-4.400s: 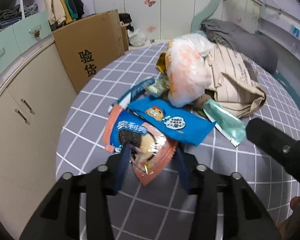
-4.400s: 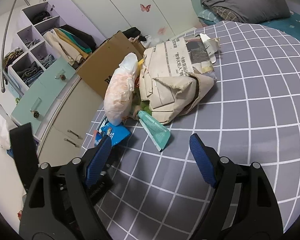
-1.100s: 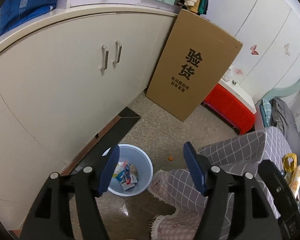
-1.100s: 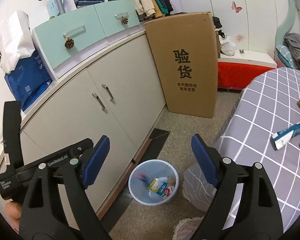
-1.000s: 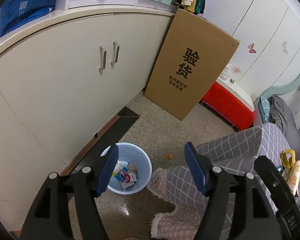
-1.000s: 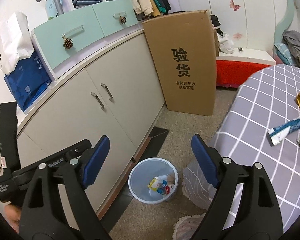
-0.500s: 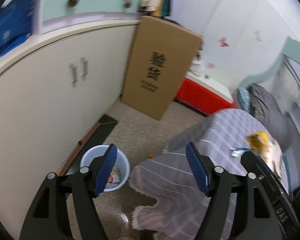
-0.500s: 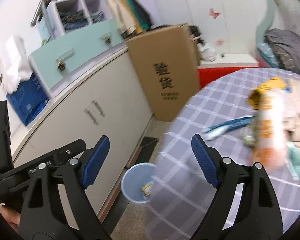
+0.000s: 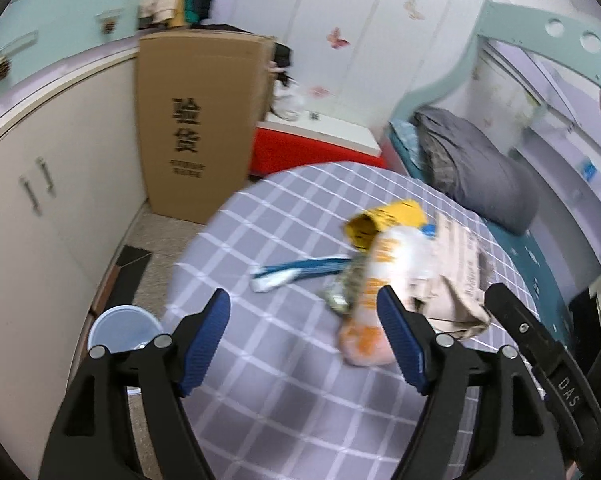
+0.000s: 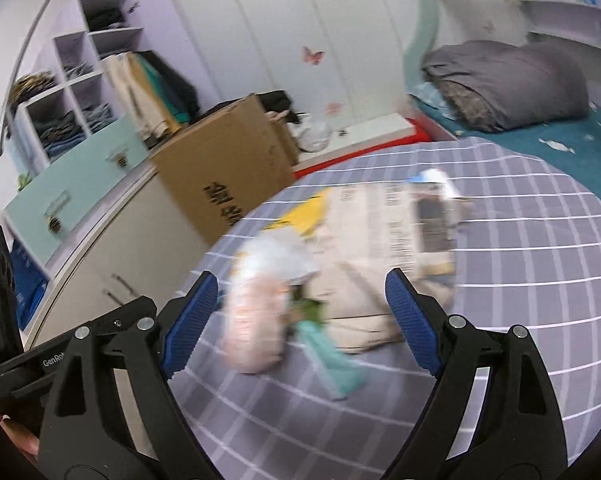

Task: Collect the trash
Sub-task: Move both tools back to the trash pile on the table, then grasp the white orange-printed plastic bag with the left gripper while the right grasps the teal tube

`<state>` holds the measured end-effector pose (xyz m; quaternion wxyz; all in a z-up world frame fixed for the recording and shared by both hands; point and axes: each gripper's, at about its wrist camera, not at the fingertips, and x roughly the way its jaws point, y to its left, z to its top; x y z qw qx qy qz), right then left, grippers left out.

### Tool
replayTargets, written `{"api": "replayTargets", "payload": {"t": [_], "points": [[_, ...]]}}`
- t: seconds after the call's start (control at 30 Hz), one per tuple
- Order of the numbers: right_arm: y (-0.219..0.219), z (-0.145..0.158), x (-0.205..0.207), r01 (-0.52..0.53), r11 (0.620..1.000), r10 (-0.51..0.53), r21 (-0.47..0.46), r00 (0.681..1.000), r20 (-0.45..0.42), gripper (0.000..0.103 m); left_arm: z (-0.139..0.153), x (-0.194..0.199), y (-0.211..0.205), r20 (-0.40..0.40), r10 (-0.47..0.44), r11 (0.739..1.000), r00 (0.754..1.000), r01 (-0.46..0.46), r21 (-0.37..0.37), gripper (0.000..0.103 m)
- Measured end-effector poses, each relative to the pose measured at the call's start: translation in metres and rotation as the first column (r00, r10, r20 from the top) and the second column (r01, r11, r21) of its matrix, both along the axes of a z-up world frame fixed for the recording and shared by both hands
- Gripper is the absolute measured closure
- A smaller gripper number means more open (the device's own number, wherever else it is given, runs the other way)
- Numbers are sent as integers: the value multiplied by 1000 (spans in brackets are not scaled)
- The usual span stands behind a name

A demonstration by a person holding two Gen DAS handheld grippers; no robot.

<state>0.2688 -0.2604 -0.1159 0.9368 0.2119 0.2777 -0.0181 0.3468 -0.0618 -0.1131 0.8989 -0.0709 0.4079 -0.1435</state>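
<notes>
Both my tongs have swung from the floor bin (image 9: 122,330) back over the checked table (image 9: 300,400). My left gripper (image 9: 304,340) has just been opening, nothing between the jaws; my right gripper (image 10: 300,320) gapes wide, empty. Trash pile mid-table: one white-orange bag (image 9: 384,280), one crumpled newspaper (image 9: 456,276), one blue wrapper (image 9: 300,270), one yellow wrapper (image 9: 388,220), one teal packet (image 10: 332,360).

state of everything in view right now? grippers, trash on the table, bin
Left gripper: open, nothing between the pads, jaws just widened.
Right gripper: open, empty.
White-and-orange plastic bag: lying on the grey checked tablecloth, uncollected.
Blue-and-white long wrapper: flat on the cloth.
Yellow wrapper: on the cloth, crumpled.
Crumpled newspaper: on the cloth.
Teal wrapper: on the cloth.
Pale blue round bin: upright on the floor.
</notes>
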Motion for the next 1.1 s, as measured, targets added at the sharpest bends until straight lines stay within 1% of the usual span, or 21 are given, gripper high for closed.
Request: {"api": "replayTargets", "payload": {"t": [0.2,0.33,0.4,0.43,0.47,0.5,0.53,0.57,0.67,0.73,0.8,1.0,1.1], "points": [[-38,-8,-15,44,999,-44,19,999,-14,19,-13,7,-44,-15,-35,998,999,36,61,29],[-54,-14,-20,56,998,-55,29,998,-33,19,-25,7,-70,-19,-48,990,999,50,134,29],[-59,-17,-21,58,998,-57,31,998,-40,19,-29,7,-77,-20,-57,986,998,59,155,29],[-61,-17,-22,57,998,-56,33,998,-43,19,-31,7,-81,-23,-63,983,998,66,172,32],[-60,-17,-22,58,998,-56,34,997,-45,19,-31,6,-83,-26,-67,980,997,70,185,38],[-61,-18,-23,58,998,-57,34,997,-48,19,-31,5,-84,-29,-72,978,997,76,193,40],[-62,-18,-23,58,998,-57,36,997,-49,19,-31,4,-85,-30,-82,976,996,87,199,46],[-62,-19,-23,58,998,-56,38,997,-49,19,-30,4,-85,-30,-89,975,996,93,203,55],[-60,-19,-24,55,997,-53,51,997,-49,19,-30,3,-84,-40,-108,973,993,114,201,71],[-58,-19,-24,46,998,-43,47,998,-48,19,-28,0,-82,-21,-114,972,993,115,205,74],[-53,-17,-23,28,999,-26,40,999,-45,19,-22,-7,-78,12,-101,975,995,96,202,75],[-39,-17,-18,-18,1000,19,20,998,-52,19,20,-28,-42,138,-25,991,990,7,132,76],[-28,-16,-14,-52,999,52,5,997,-58,19,33,-37,-24,175,19,992,984,-41,123,76]]}}
